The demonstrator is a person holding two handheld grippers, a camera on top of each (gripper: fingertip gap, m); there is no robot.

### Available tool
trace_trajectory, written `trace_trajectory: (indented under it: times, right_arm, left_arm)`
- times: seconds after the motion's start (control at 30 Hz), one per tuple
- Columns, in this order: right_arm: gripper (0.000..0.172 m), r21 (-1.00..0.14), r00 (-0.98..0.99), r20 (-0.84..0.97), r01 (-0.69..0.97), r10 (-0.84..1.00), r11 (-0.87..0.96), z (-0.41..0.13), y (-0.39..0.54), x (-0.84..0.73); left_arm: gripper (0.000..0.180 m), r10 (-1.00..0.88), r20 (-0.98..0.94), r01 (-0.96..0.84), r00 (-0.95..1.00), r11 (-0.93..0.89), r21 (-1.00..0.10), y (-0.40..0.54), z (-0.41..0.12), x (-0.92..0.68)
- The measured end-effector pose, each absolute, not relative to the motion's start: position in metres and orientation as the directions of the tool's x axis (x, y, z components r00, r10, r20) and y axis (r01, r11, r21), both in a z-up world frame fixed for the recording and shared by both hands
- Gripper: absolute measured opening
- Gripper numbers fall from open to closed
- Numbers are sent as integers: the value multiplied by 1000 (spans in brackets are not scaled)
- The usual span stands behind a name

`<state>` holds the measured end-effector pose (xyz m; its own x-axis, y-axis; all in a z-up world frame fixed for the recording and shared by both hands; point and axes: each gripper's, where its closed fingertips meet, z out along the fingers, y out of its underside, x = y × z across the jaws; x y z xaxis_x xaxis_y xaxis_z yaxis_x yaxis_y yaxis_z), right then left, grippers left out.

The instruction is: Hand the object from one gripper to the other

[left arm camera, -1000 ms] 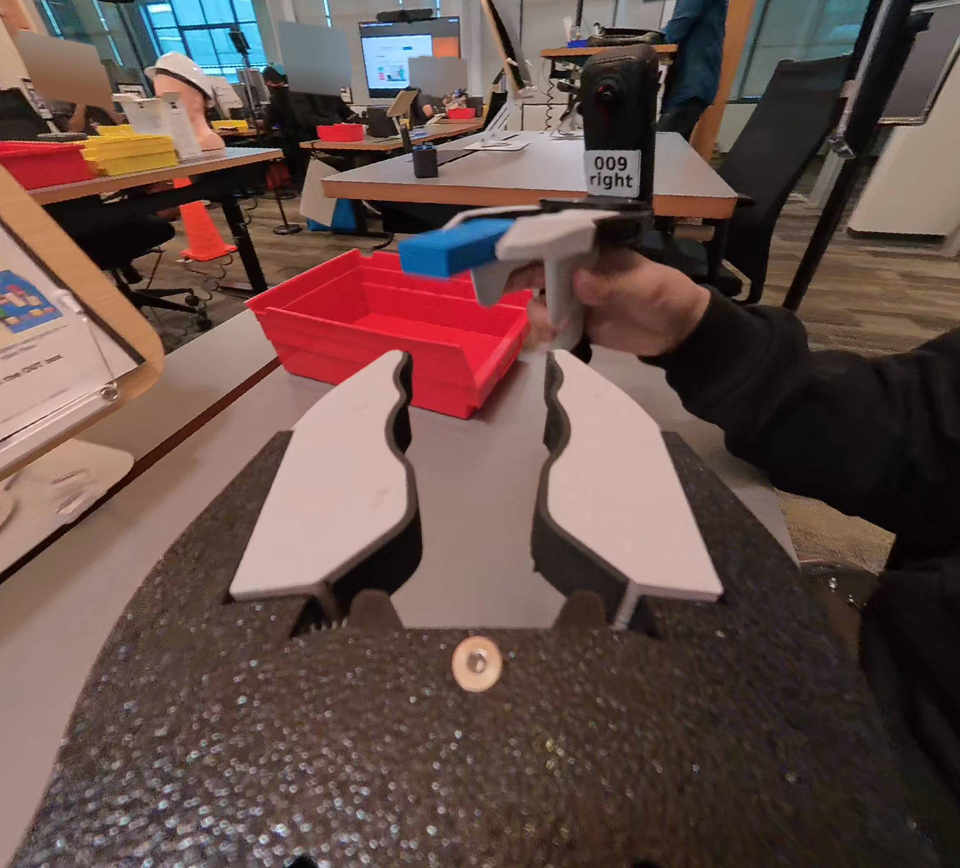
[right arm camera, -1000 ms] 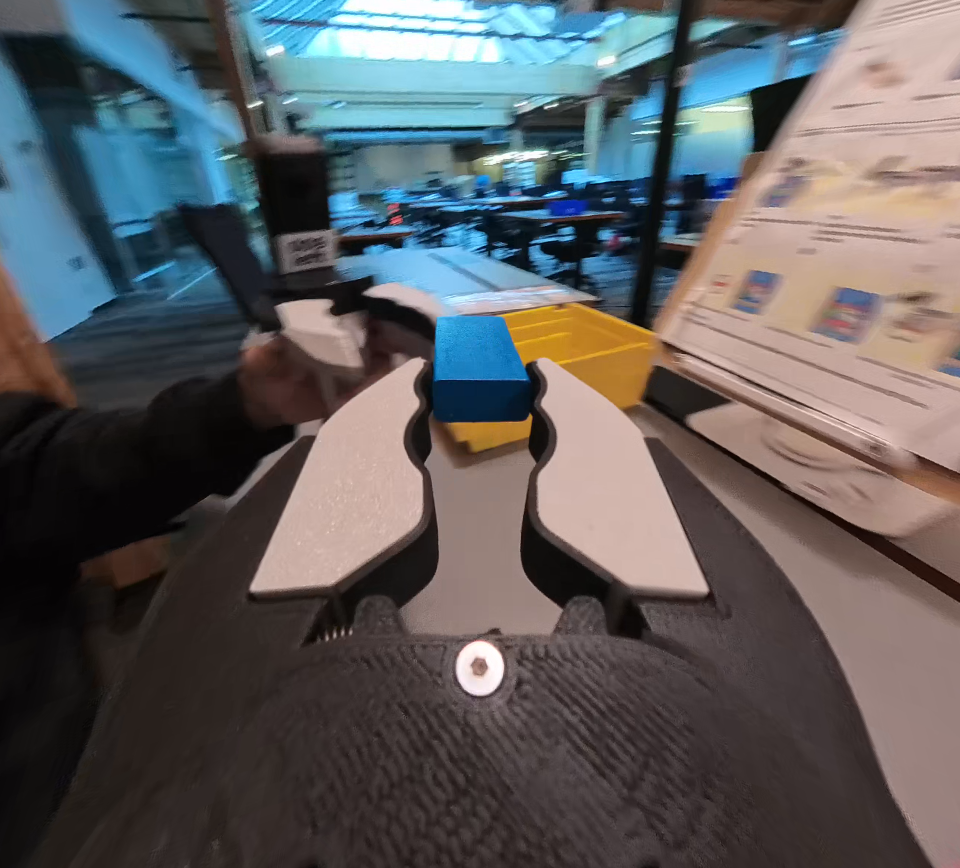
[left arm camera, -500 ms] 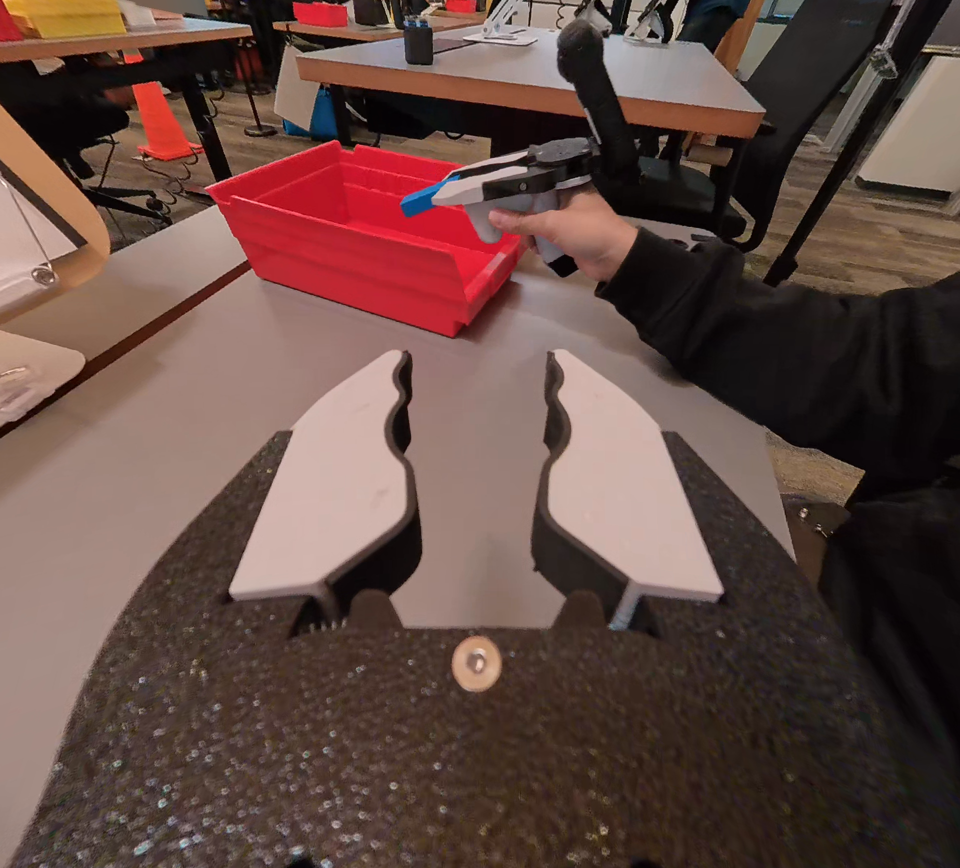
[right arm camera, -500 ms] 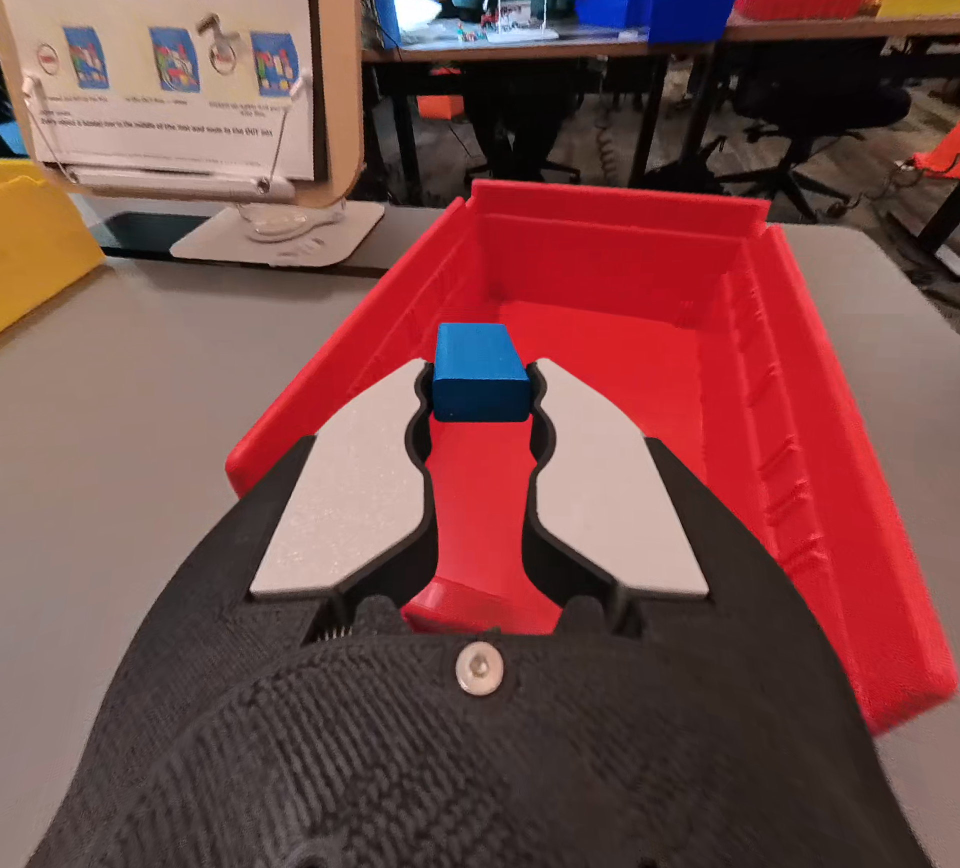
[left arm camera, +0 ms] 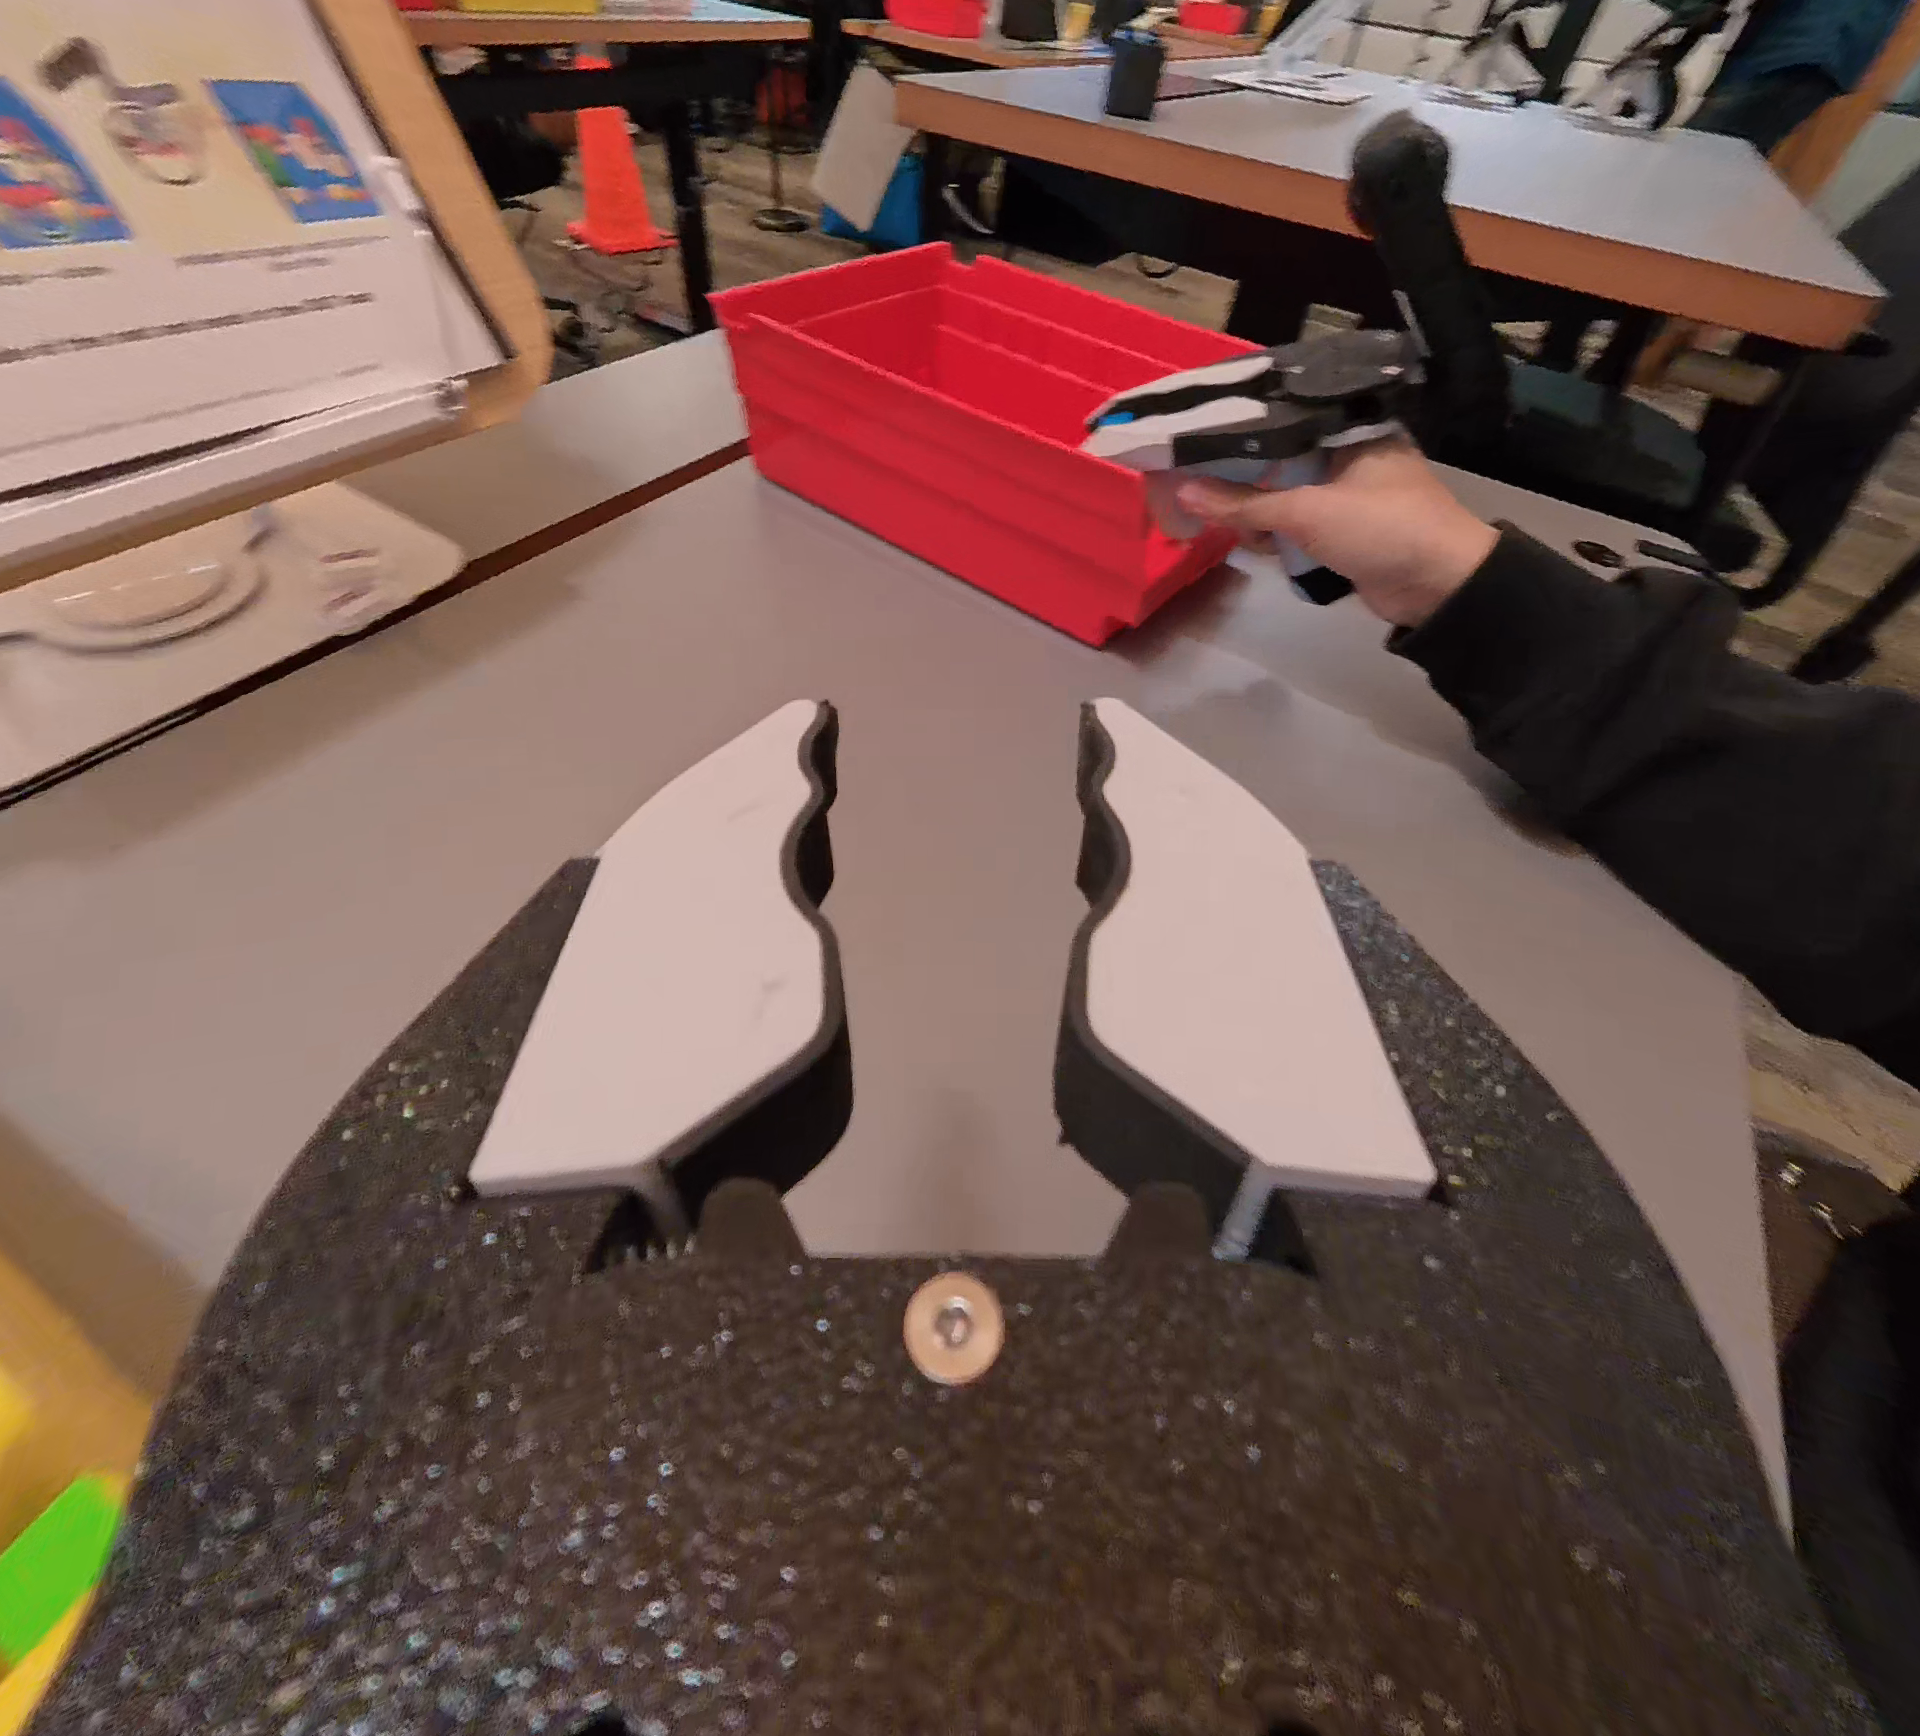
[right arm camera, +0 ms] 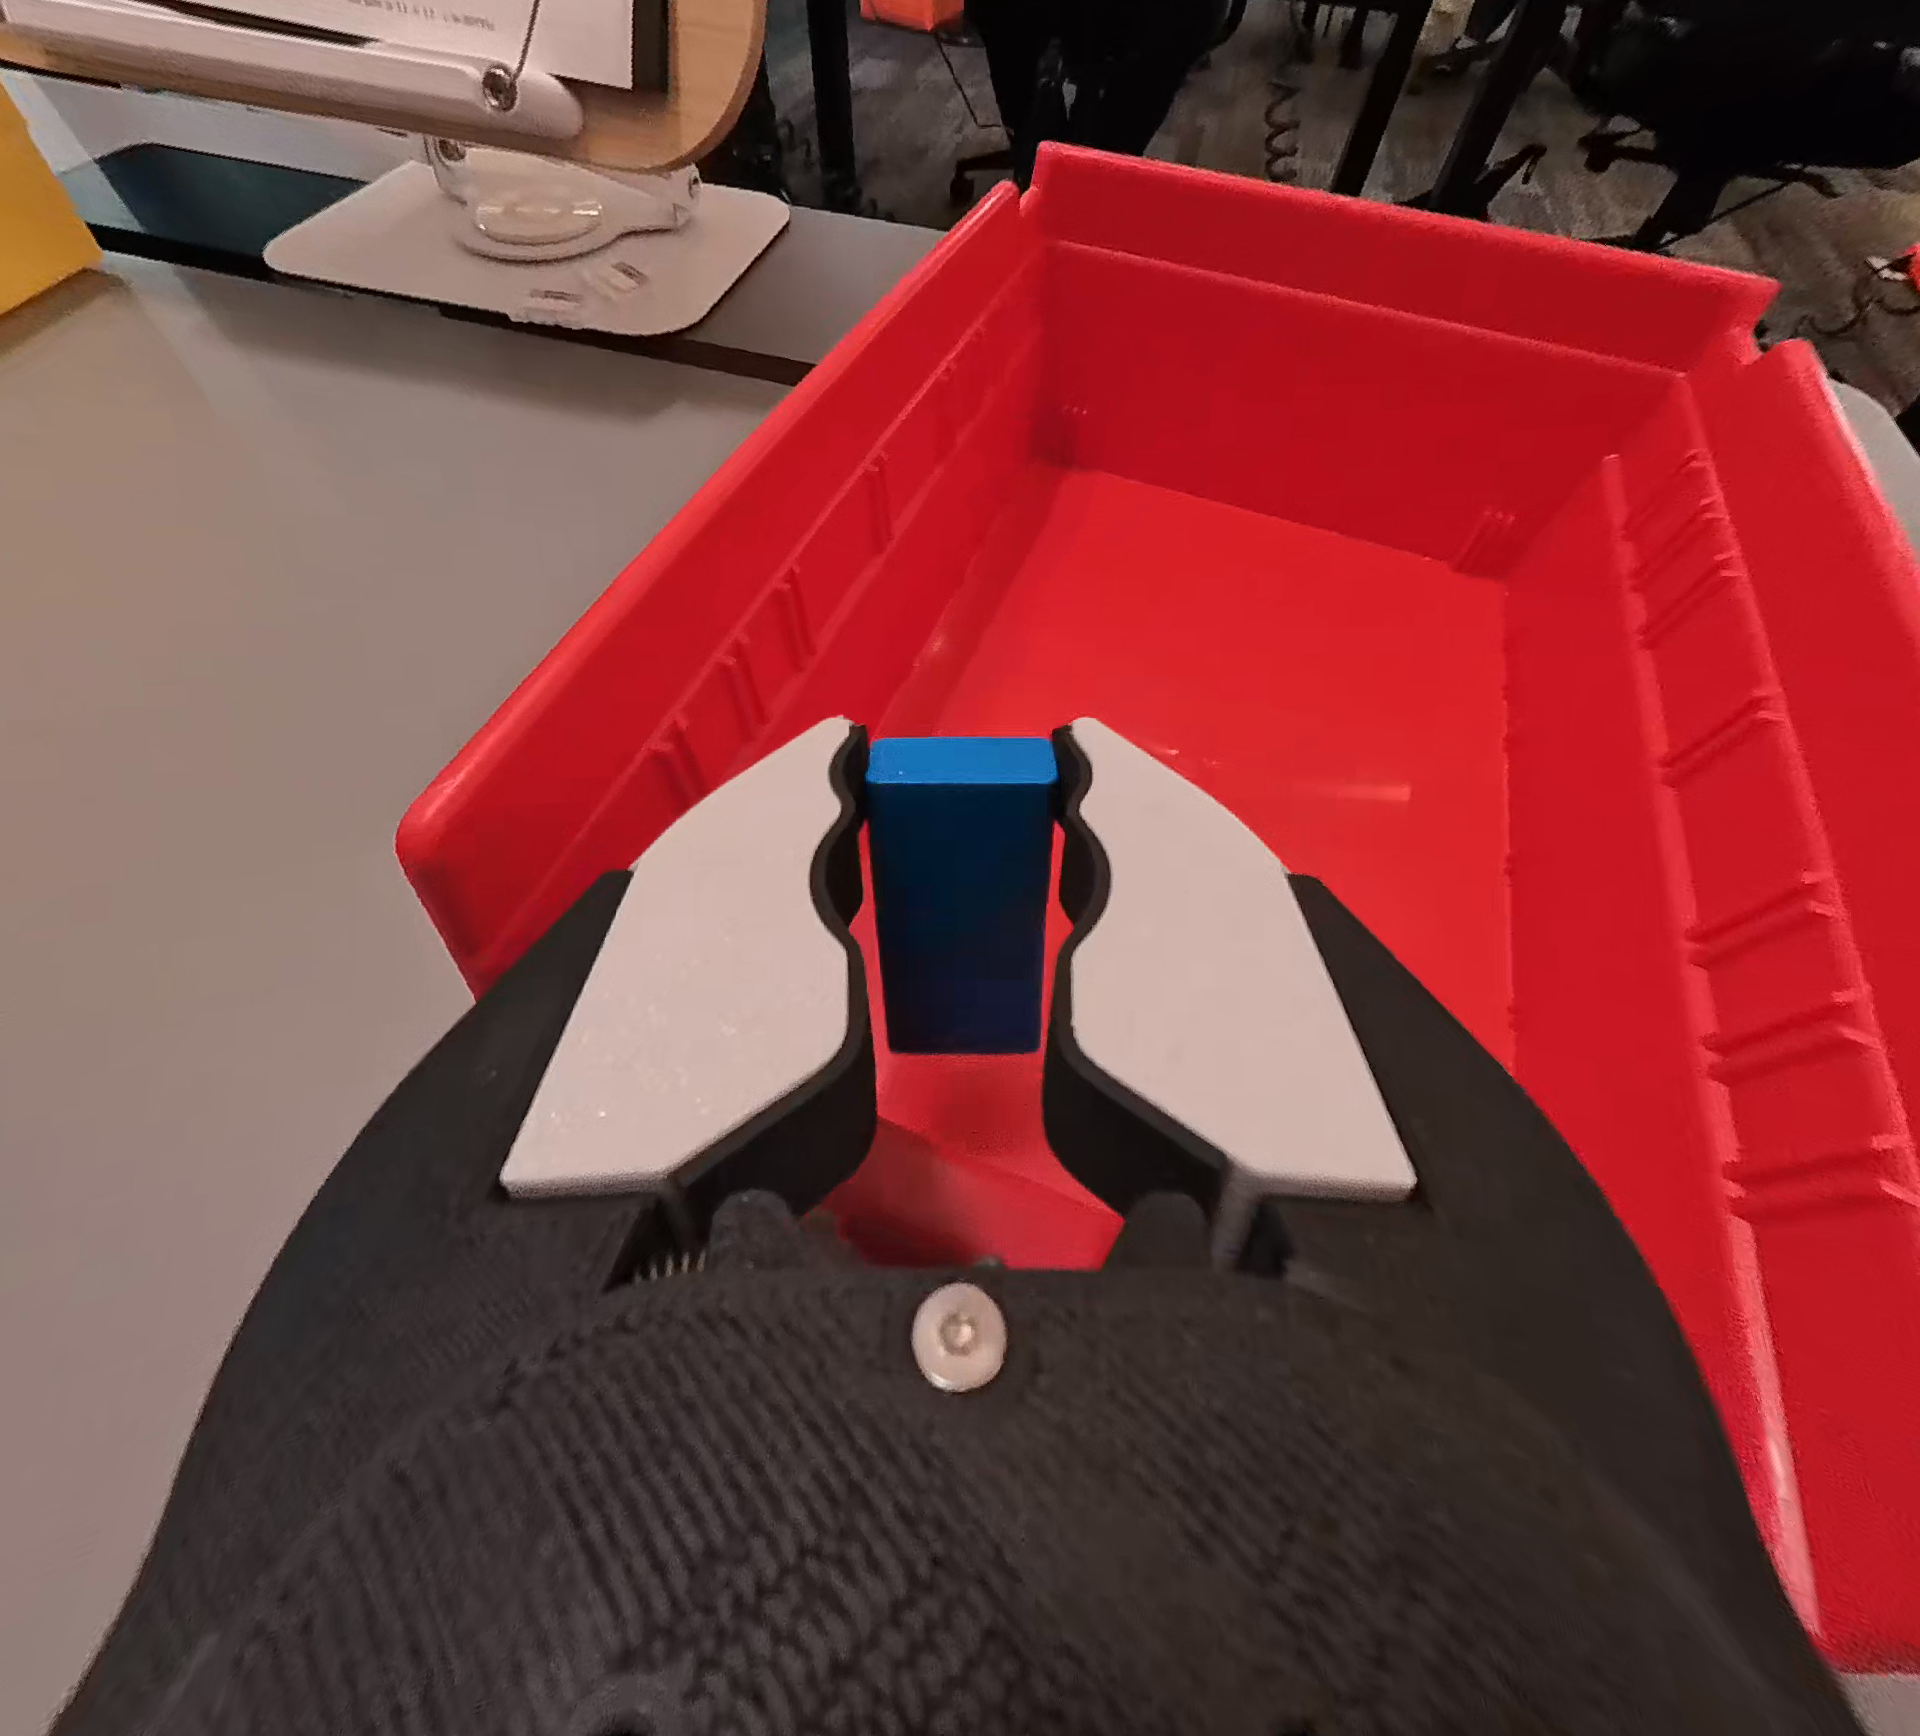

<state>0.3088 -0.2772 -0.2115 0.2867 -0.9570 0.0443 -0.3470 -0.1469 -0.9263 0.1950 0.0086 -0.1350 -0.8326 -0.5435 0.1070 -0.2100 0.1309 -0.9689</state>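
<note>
A: Right wrist view: your right gripper (right arm camera: 961,756) had its fingers clamped on the blue block (right arm camera: 958,897), over the red bin (right arm camera: 1766,751).

B: Left gripper (left arm camera: 956,730) gaped, holding nothing. Handover looked done; next, lower and release.

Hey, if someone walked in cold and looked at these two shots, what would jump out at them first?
Most striking is the big red bin on the grey table, empty inside. Right over its near end, the right tongs clamp a blue block, pads pressed on both its sides. In the left wrist view, the left tongs stand open with nothing between them, well short of the bin.
</note>
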Motion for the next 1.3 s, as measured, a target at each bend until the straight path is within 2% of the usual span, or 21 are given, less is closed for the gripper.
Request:
trace_trajectory:
  times: [0.07,0.17,0.3,0.47,0.63,0.8,0.93,1.03,1.3]
  right_arm:
    - [36,-925,294,34,-352,-955,-141,-213,-275,309]
    - [64,-939,270,38,-320,-962,-127,-205,-278,311]
    - [77,-948,243,77,-283,-967,-146,-186,-283,307]
    - [82,-967,272,43,-229,-961,-109,-160,-277,300]
    - [84,-976,295,19,-200,-955,-82,-147,-270,296]
    - [84,-980,293,5,-189,-956,-63,-142,-270,295]
    - [86,-977,303,5,-201,-953,-69,-144,-268,296]
    - [86,-978,307,2,-196,-952,-66,-145,-267,297]
    - [86,-974,318,-26,-223,-948,-48,-156,-267,303]
  left_arm:
    - [45,-604,90,-206,-792,125,-971,24,-131,203]
    - [48,-710,64,-202,-701,112,-973,58,-121,218]
    - [51,-832,59,-254,-551,100,-962,118,-109,239]
    - [50,-901,2,-375,-433,178,-910,182,-109,274]
    - [49,-955,-12,-626,-298,205,-752,227,-135,329]
    - [41,-978,3,-877,-208,185,-445,245,-185,371]
    - [41,-983,112,-961,-147,115,-250,237,-222,391]
    - [41,-991,84,-977,-105,87,-193,245,-239,409]
    - [41,-995,72,-988,-68,57,-147,249,-261,428]
